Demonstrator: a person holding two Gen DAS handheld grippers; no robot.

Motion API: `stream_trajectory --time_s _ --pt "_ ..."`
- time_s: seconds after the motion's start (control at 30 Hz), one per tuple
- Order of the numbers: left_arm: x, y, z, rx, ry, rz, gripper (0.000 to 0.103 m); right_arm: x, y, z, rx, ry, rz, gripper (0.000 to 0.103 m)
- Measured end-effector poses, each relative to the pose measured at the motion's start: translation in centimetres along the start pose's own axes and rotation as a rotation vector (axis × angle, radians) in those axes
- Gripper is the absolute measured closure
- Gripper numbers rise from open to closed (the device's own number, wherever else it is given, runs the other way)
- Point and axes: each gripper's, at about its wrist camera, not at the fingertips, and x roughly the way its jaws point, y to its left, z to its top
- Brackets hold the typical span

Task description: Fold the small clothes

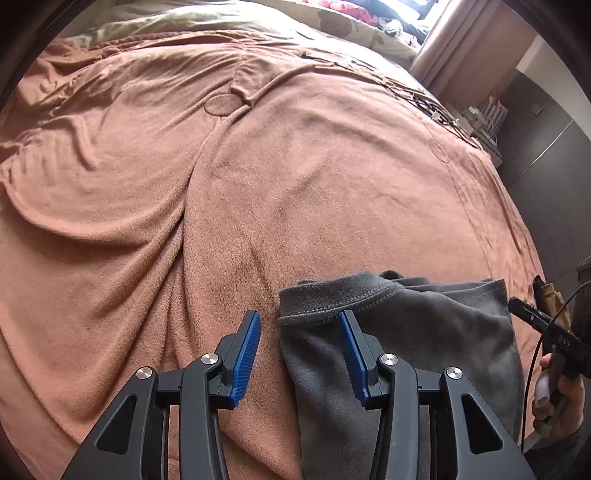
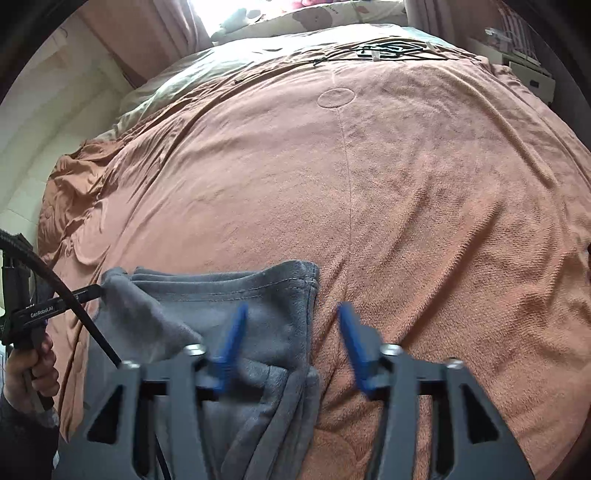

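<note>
My left gripper [image 1: 300, 350] has its blue fingers [image 1: 245, 354] spread, straddling the left edge of a folded grey fleece garment [image 1: 406, 332] at the lower right of the left wrist frame. My right gripper [image 2: 291, 347] is spread too, blurred, straddling the garment's right edge, low and left of centre in its frame. The garment lies on a brown blanket [image 1: 258, 166] covering the bed.

Daylight, soft, entering from blown-out window [image 2: 218, 11] behind the bed. Heavy fisheye curvature, dark vignetted corners. Right gripper [image 2: 291, 339] motion-blurred; left view sharp.
</note>
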Motion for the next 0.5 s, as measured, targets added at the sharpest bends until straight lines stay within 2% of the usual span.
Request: stream_trajectory --time_s 0.13,0.3,0.43,0.5 --pt "-1.3 -1.2 0.1 0.042 -0.024 -0.018 0.057 -1.7 0.3 -0.7 -0.029 0.004 0.029 0.028" --pt "-0.9 -3.4 -0.5 0.122 -0.001 -0.054 0.058 -1.4 1.3 -2.3 -0.101 0.107 0.027 0.028" --pt "0.8 -5.0 -1.0 0.176 0.040 -0.079 0.062 -0.6 2.7 -3.6 -0.176 0.173 -0.010 0.028" --pt "1.8 -5.7 -1.1 0.197 0.055 -0.067 0.062 -0.1 2.7 -3.9 -0.218 0.172 -0.096 0.028"
